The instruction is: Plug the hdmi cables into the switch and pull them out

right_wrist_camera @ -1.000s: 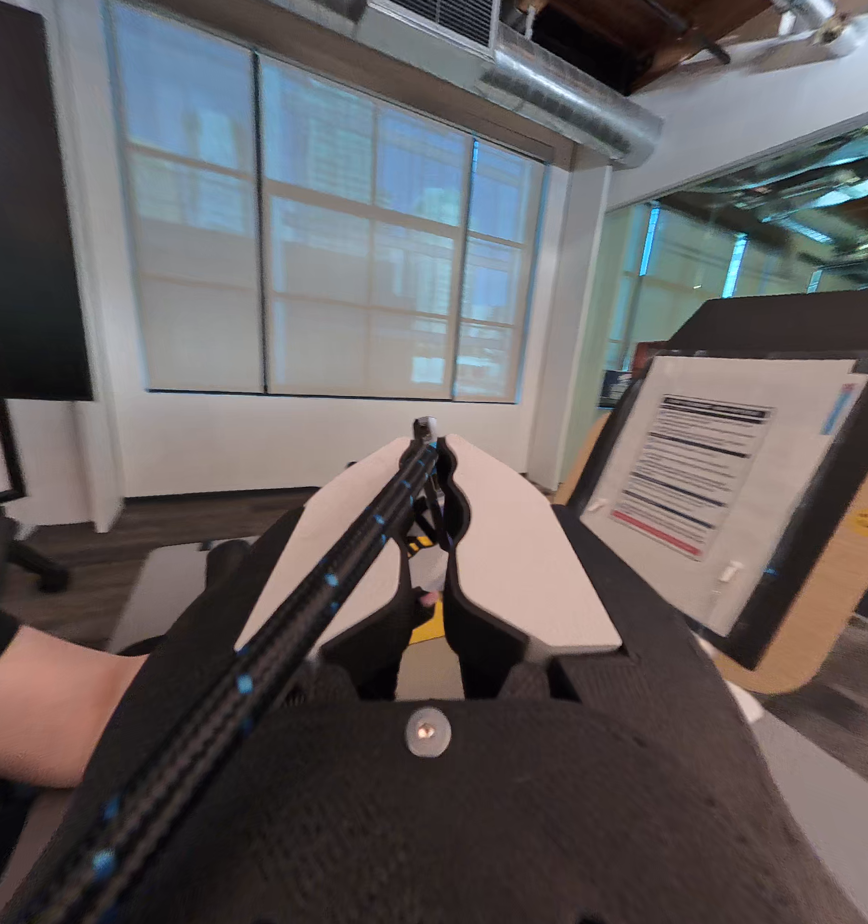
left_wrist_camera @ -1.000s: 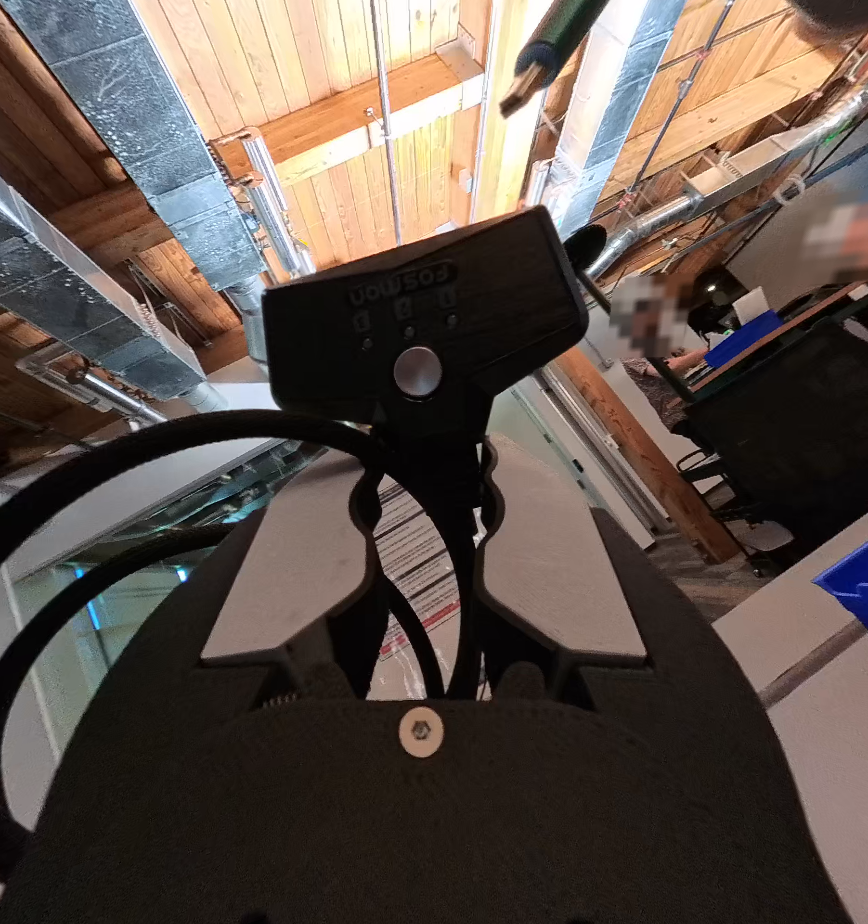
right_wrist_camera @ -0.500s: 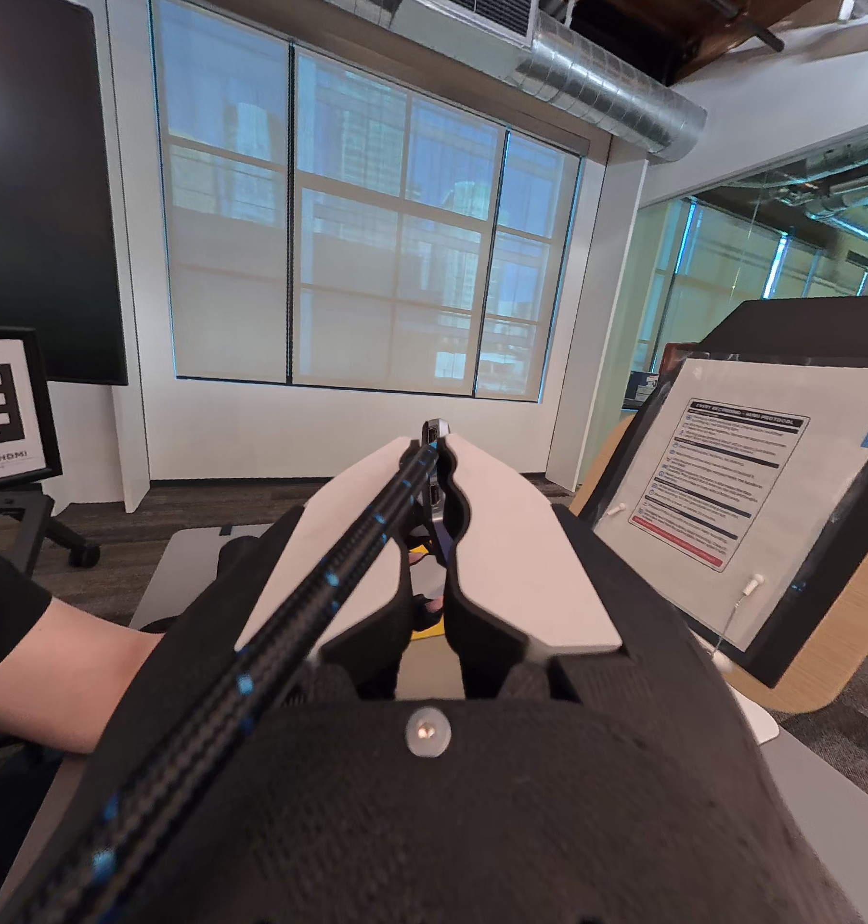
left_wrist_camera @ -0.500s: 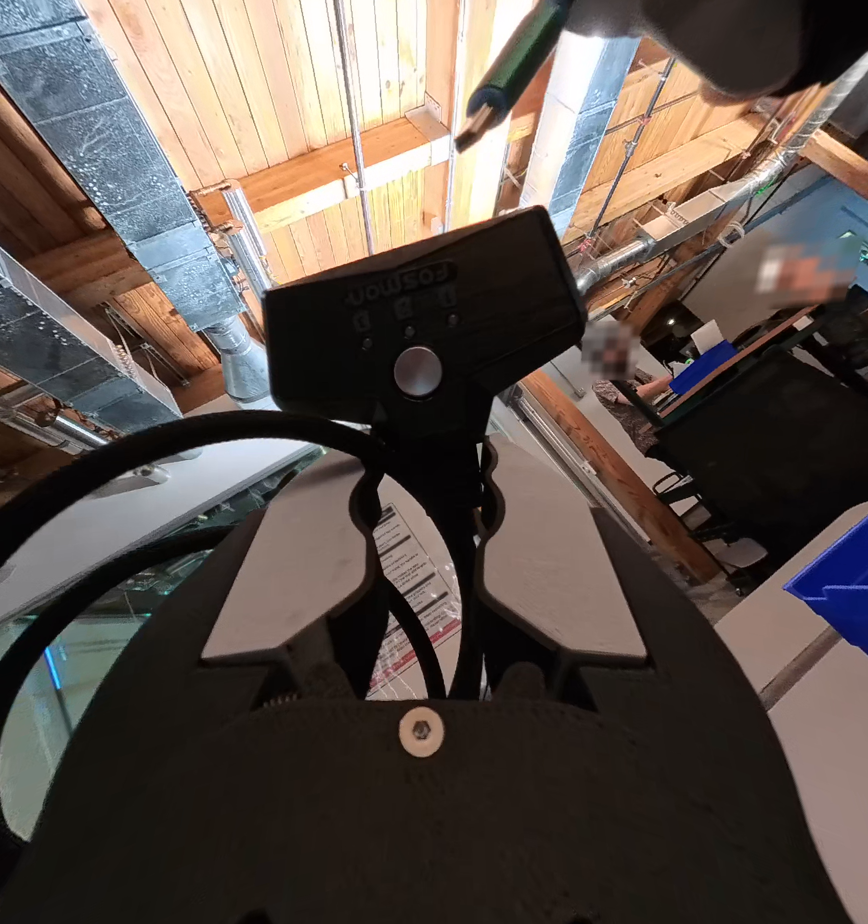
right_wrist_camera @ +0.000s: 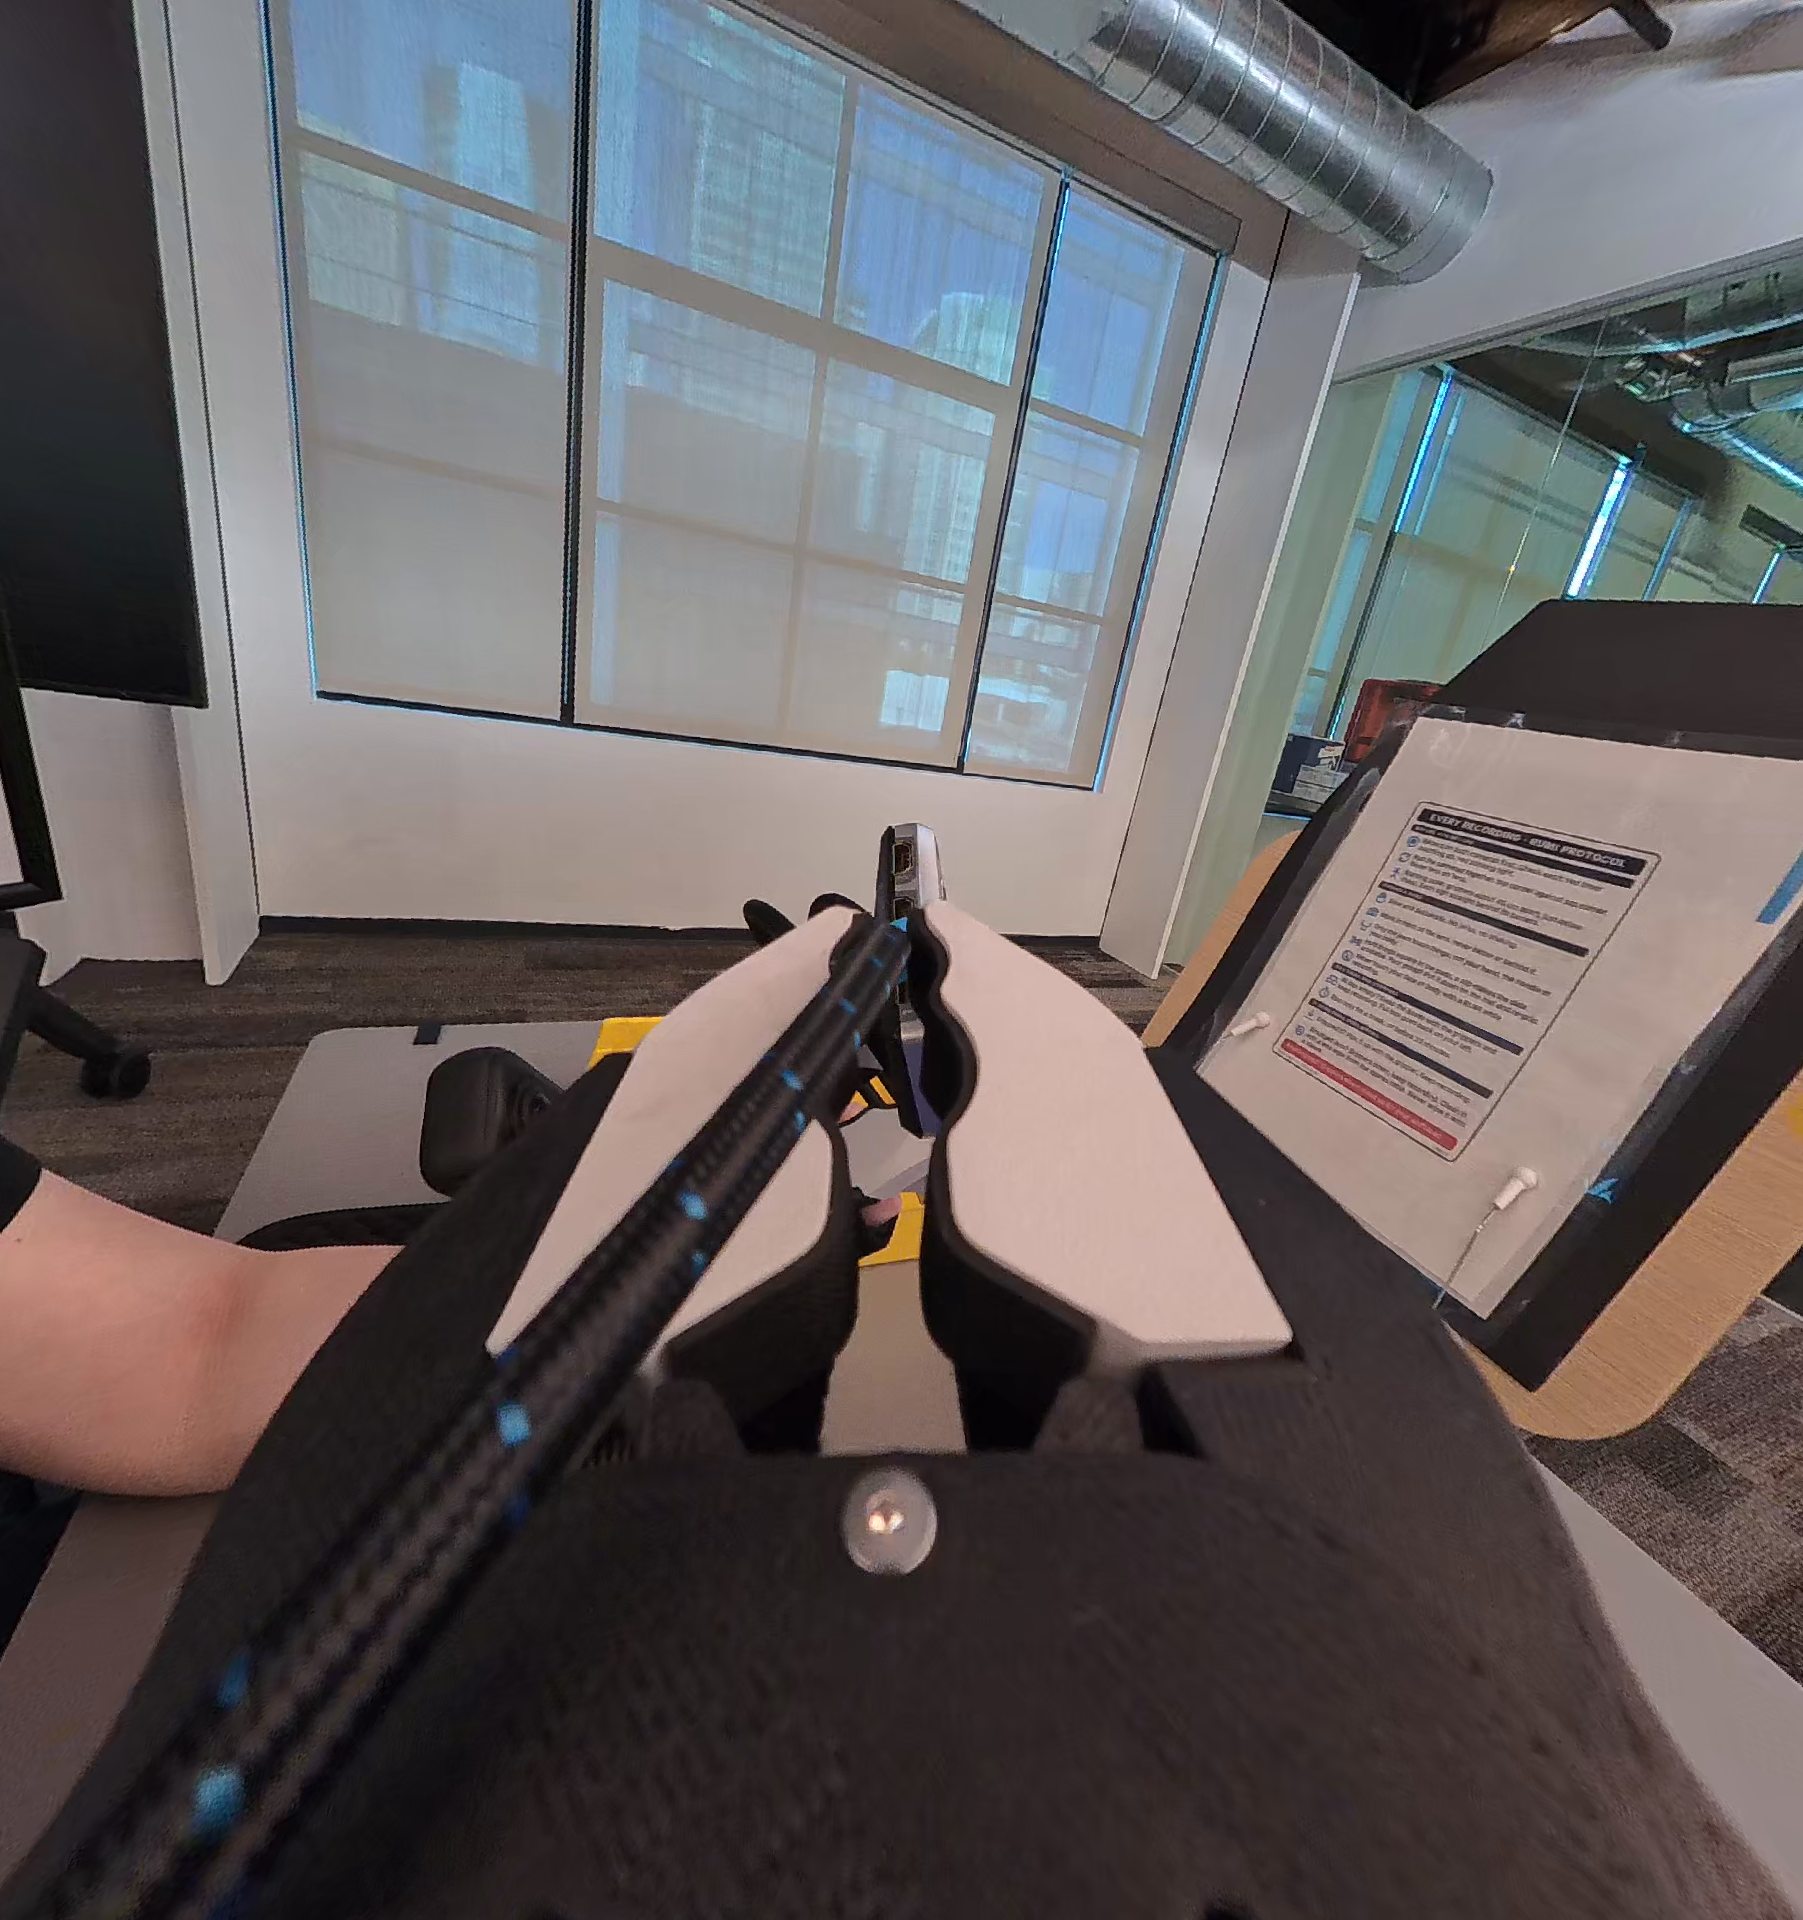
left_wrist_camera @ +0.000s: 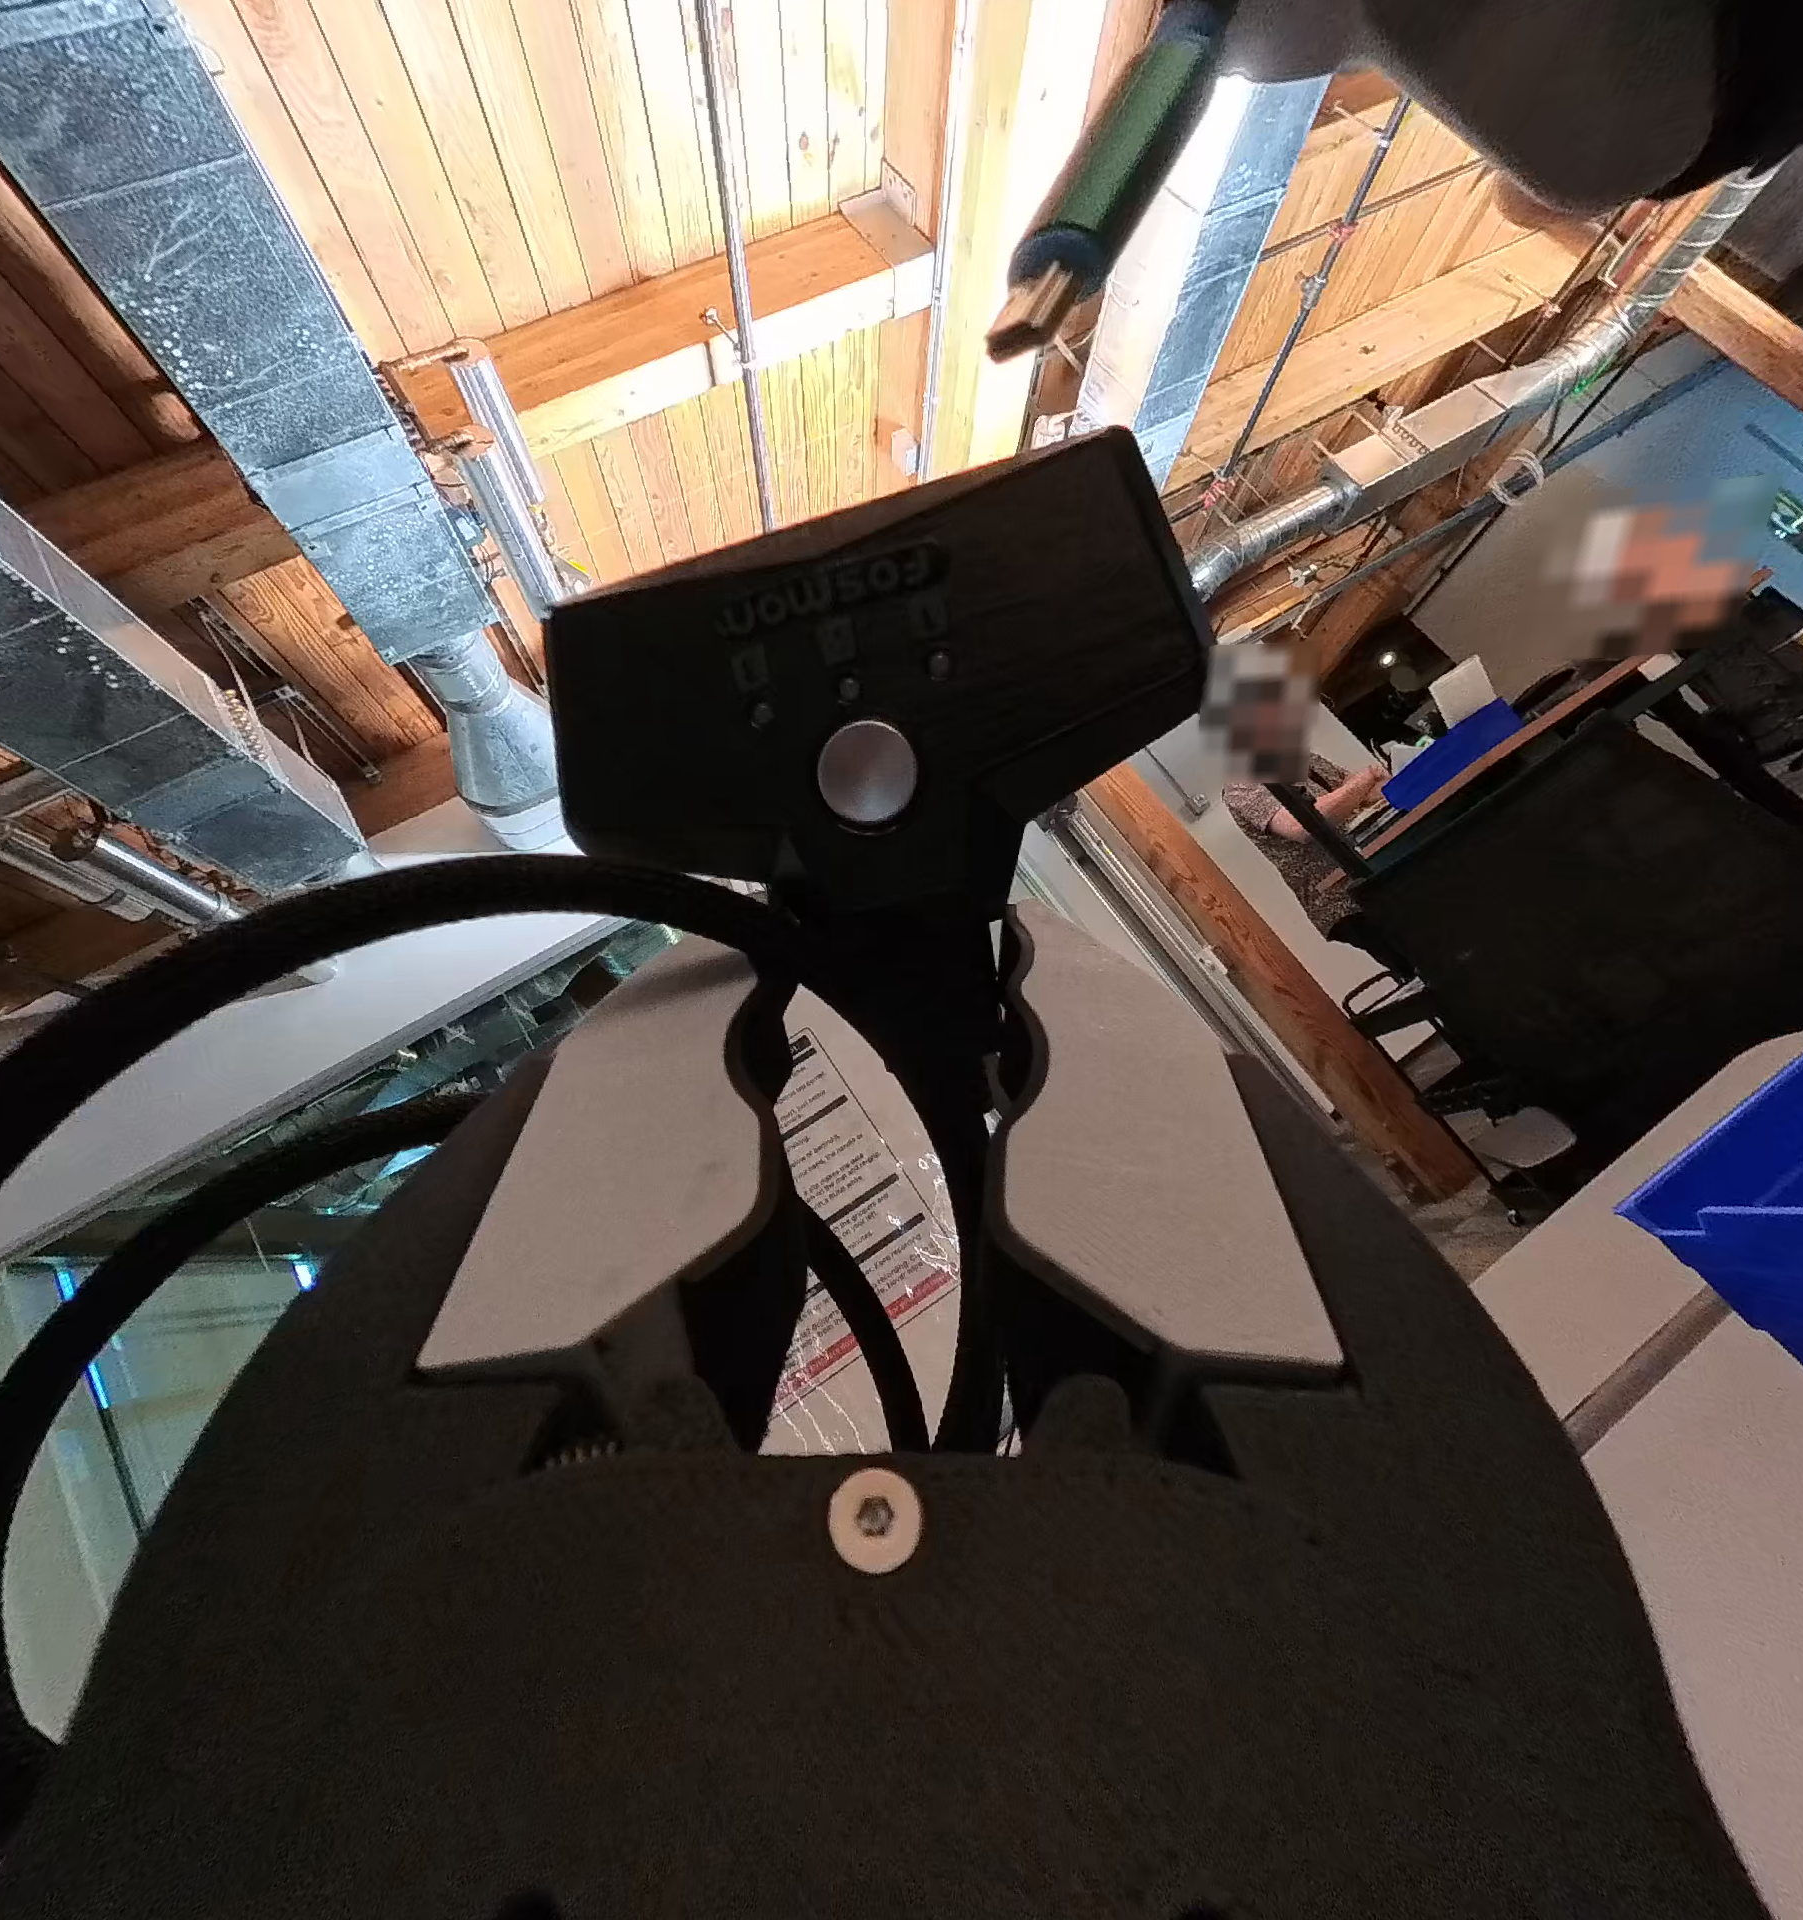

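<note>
Left hand-held gripper (left_wrist_camera: 881, 1029) clamps switch (left_wrist_camera: 866, 675); right hand-held gripper (right_wrist_camera: 892, 935) pinches cable (right_wrist_camera: 668, 1216), plug (left_wrist_camera: 1032, 312) just beyond the switch, apart.

Bright, even daylight pouring through the big window (right_wrist_camera: 710, 416) in the right wrist view, panes washed pale. Strong fisheye bending of frame lines and the duct toward the edges. Near cable (right_wrist_camera: 523, 1403) softly blurred. In the left wrist view, glare off a ceiling light strip (left_wrist_camera: 990, 229), switch (left_wrist_camera: 866, 665) backlit and dark, right gripper (left_wrist_camera: 1541, 83) out of focus far up right.
</note>
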